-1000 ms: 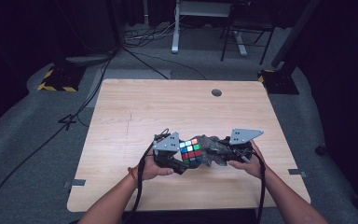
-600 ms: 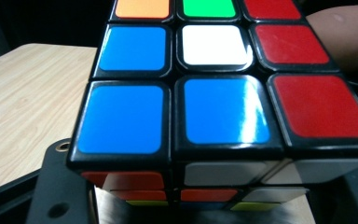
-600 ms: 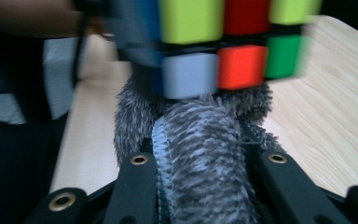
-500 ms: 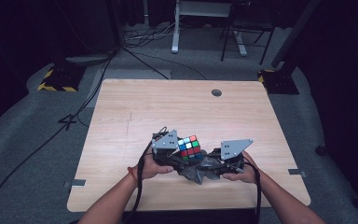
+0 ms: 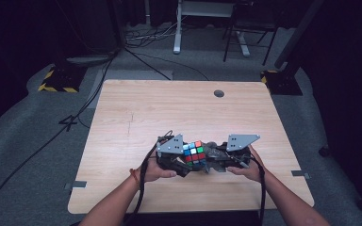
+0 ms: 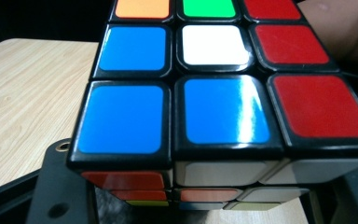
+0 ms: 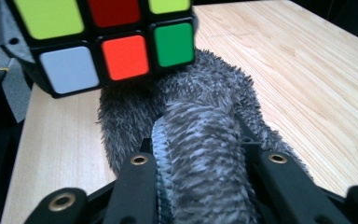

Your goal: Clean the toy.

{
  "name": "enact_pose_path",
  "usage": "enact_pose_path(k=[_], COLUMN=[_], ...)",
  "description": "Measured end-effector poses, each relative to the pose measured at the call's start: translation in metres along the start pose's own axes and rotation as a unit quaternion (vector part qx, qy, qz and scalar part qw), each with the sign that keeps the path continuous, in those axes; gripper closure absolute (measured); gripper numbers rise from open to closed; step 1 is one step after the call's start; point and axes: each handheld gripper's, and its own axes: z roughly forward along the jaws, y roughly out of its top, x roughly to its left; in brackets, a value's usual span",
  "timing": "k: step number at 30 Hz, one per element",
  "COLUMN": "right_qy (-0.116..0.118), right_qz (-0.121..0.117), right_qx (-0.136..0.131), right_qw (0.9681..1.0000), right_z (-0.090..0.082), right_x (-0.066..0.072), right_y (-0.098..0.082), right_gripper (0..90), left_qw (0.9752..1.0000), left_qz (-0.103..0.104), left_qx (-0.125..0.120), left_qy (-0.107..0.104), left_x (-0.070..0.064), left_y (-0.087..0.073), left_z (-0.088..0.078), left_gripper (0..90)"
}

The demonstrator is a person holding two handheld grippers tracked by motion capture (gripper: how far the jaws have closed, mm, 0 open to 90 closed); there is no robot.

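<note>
- The wooden counter is seen from above, bare across its far half, with a small round grommet set near the far edge; all the work is gathered close to the near edge, slightly right of the middle.
- The grey fuzzy cloth is held at that same spot; in the right gripper view a rolled fold of it is pinched between the two black jaws, and the rest trails up under the cube.
- The right tool, carried in the person's right hand, is closed tight on that fold. Compared with half a second ago it has been lifted and brought in against the cube's right side, where before it sat lower and nearer the edge.
- The left tool is clamped around the puzzle cube, its jaws seen either side of the cube's lower layers in the left gripper view; the hold looks firm.
- The cube is raised just above the counter between the two tools, a blue, white and red face turned to the left tool's camera. With cloth now back at the cube, a wiping pass appears to be under way, not finished.
</note>
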Motion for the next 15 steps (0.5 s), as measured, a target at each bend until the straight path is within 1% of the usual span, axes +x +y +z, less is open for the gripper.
enact_pose_path(k=[2, 5, 6, 7, 8, 9, 10, 12, 13, 15], right_qy=[-0.012, -0.027, -0.027, -0.024, -0.019, -0.013, -0.006, 0.003, 0.009, 0.029], right_qz=[0.003, 0.016, 0.021, 0.024, 0.02, 0.017, 0.011, -0.002, -0.006, -0.014], right_qx=[0.007, 0.017, 0.017, 0.017, 0.017, 0.015, 0.012, 0.009, 0.009, 0.002], right_qw=[0.9999, 0.9993, 0.9993, 0.9993, 0.9995, 0.9997, 0.9999, 1.0, 0.9999, 0.9995], right_z=[0.0, 0.001, 0.001, 0.001, 0.001, 0.002, 0.002, 0.003, 0.003, 0.004], right_x=[-0.002, -0.007, -0.008, -0.009, -0.008, -0.006, -0.004, 0.001, 0.003, 0.007], right_y=[-0.001, -0.002, -0.003, -0.004, -0.004, -0.003, -0.002, 0.001, 0.002, 0.003], right_gripper=[69.5, 69.6, 69.5, 69.5, 69.5, 69.5, 69.5, 69.5, 69.5, 69.5], left_qw=[1.0, 1.0, 1.0, 1.0, 1.0, 1.0, 0.9999, 0.9999, 0.9998, 0.9997], left_qz=[0.001, 0.001, 0.003, 0.004, 0.001, 0.003, 0.002, -0.001, -0.003, -0.005], left_qx=[0.0, -0.001, 0.0, 0.003, 0.002, 0.004, 0.004, 0.002, 0.001, 0.001], left_qy=[-0.001, 0.0, 0.003, 0.006, 0.005, 0.007, 0.013, 0.015, 0.02, 0.022], left_x=[0.0, -0.001, -0.002, -0.002, -0.001, -0.001, 0.0, 0.001, 0.001, 0.002], left_y=[0.0, 0.0, 0.001, 0.001, 0.0, 0.0, 0.0, 0.0, 0.0, -0.001], left_z=[0.0, 0.0, 0.0, 0.001, 0.001, 0.001, 0.002, 0.001, 0.001, 0.0], left_gripper=[33.4, 33.4, 33.4, 33.4, 33.4, 33.4, 33.4, 33.4, 33.4, 33.4])
